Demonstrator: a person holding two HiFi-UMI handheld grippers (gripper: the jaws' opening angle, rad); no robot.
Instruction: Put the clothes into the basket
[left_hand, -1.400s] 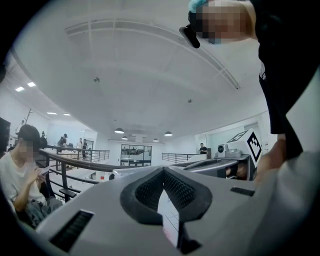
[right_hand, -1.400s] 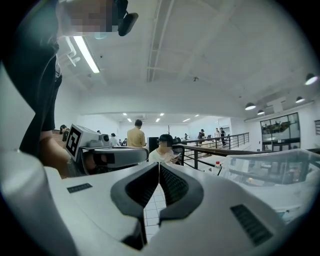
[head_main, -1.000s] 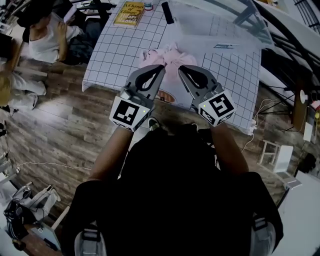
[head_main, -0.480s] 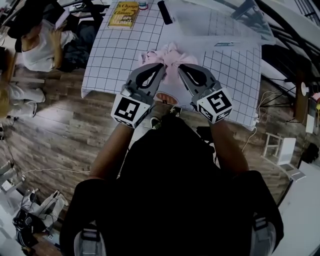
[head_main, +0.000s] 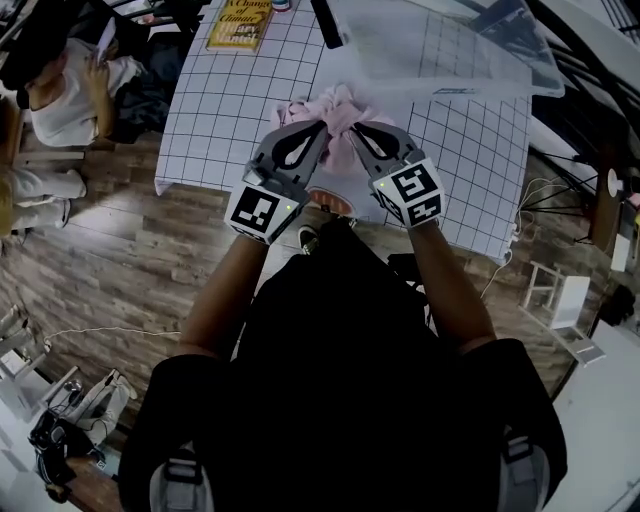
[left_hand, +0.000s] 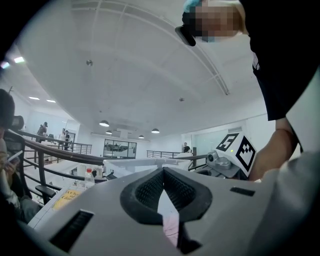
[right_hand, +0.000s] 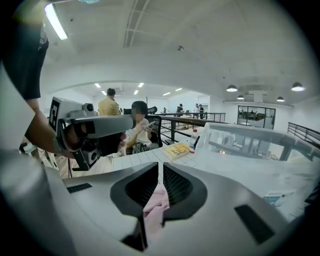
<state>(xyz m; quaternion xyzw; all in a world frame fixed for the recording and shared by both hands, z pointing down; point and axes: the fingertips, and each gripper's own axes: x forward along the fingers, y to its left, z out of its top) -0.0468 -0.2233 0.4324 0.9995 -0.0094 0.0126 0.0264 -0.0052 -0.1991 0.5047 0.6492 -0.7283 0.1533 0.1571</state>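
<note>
We saw the pink garment (head_main: 338, 102) lying bunched near the front edge of the table (head_main: 225, 110), whose top was white with a black grid. The left gripper (head_main: 321, 128) had its jaws pressed together on a fold of this garment. In the left gripper view a pale pink strip of fabric showed in the gap behind the closed tips. The right gripper (head_main: 353, 131) was just beside the left one. Its jaws were also pinching the garment, and in the right gripper view a pink fold sat between them. Both grippers met the fabric close to each other, on the side of the garment toward the person. The basket (head_main: 445, 50), a clear plastic box, stood on the far right part of the table, behind the garment. We could not tell if the two were touching. A yellow book (head_main: 238, 28) lay at the far left corner of the table, well apart from the garment. A wooden floor (head_main: 130, 270) showed below the table's near edge.
</note>
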